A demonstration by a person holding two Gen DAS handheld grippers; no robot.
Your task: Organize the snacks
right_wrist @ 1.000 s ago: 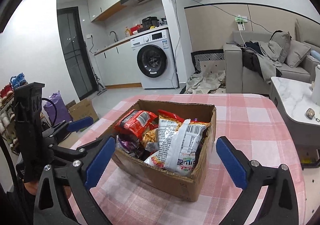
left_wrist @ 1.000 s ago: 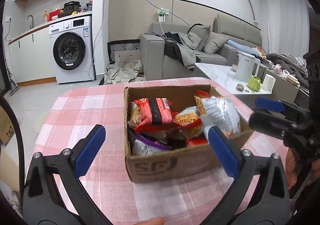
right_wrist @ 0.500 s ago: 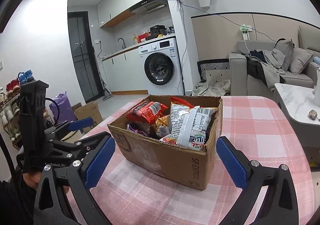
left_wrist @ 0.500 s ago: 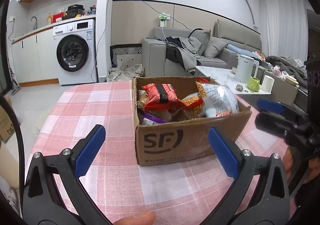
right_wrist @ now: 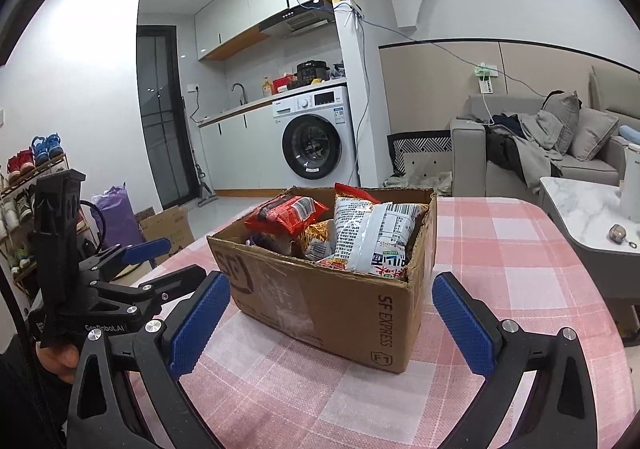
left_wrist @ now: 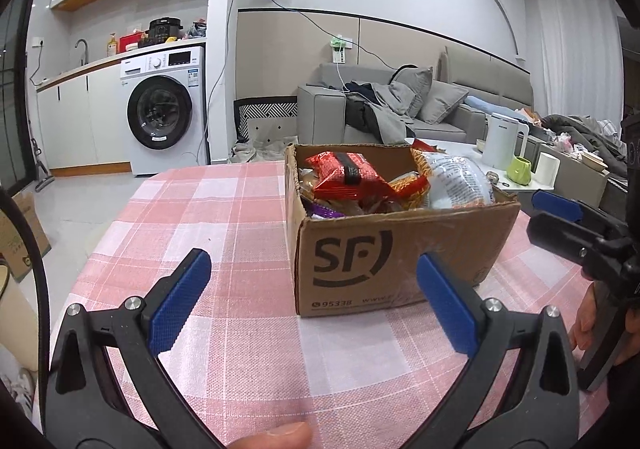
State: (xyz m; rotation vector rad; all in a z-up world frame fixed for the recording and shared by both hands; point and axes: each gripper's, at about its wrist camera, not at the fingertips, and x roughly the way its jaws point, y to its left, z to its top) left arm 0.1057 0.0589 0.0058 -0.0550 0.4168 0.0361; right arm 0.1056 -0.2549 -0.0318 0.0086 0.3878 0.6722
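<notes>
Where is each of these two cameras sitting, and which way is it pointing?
Left wrist view: on the left tool, facing the SF-printed brown cardboard box of snack packets on the pink checked tablecloth; a fingertip shows below, the right tool at right.
Right wrist view: on the right tool, facing the box's corner; left tool at left.
Shared: box, white washing machine, grey sofa.
</notes>
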